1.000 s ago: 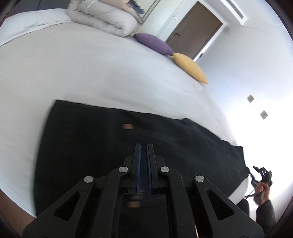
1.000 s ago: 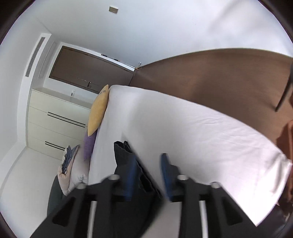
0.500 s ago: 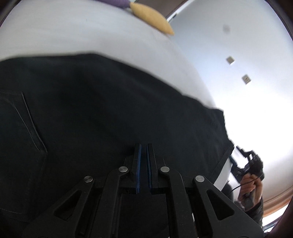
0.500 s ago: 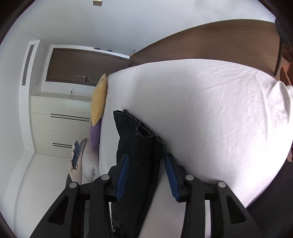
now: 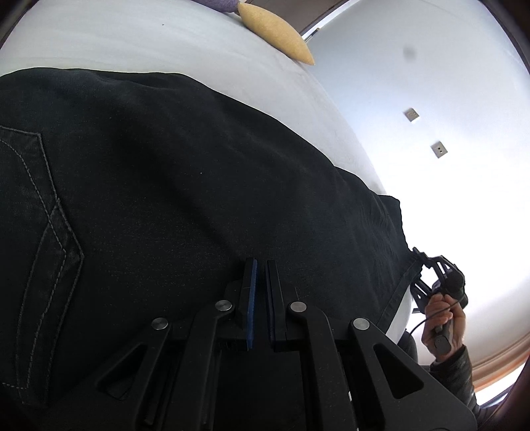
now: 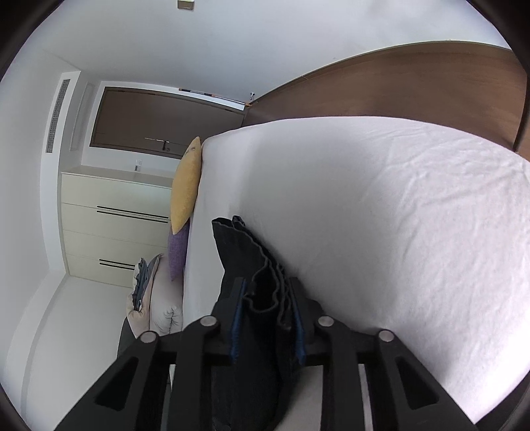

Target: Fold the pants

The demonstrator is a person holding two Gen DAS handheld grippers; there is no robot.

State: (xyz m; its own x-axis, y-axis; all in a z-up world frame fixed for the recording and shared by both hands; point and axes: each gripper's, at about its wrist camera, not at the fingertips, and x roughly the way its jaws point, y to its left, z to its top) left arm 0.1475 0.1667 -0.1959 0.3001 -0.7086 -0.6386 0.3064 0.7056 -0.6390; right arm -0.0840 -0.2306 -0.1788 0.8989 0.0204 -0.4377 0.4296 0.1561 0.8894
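Note:
Black pants (image 5: pixel 185 185) lie flat on the white bed (image 5: pixel 159 43), with a stitched back pocket at the left of the left wrist view. My left gripper (image 5: pixel 260 265) is shut and sits low over the middle of the pants; whether it pinches any cloth is hidden. My right gripper (image 6: pixel 267 288) stands at the leg end of the pants (image 6: pixel 241 252), its jaws closing around the bunched hems. It also shows in the left wrist view (image 5: pixel 430 275), at the far hem, held by a hand.
A yellow pillow (image 5: pixel 275 30) and a purple pillow (image 6: pixel 177 255) lie at the far side of the bed. A folded duvet (image 6: pixel 149 305), a white drawer unit (image 6: pixel 116 225) and a brown wooden floor (image 6: pixel 397 86) surround the bed.
My left gripper dropped from high above the bed to just over the pants. My right gripper moved onto the leg hems and its jaws narrowed around them.

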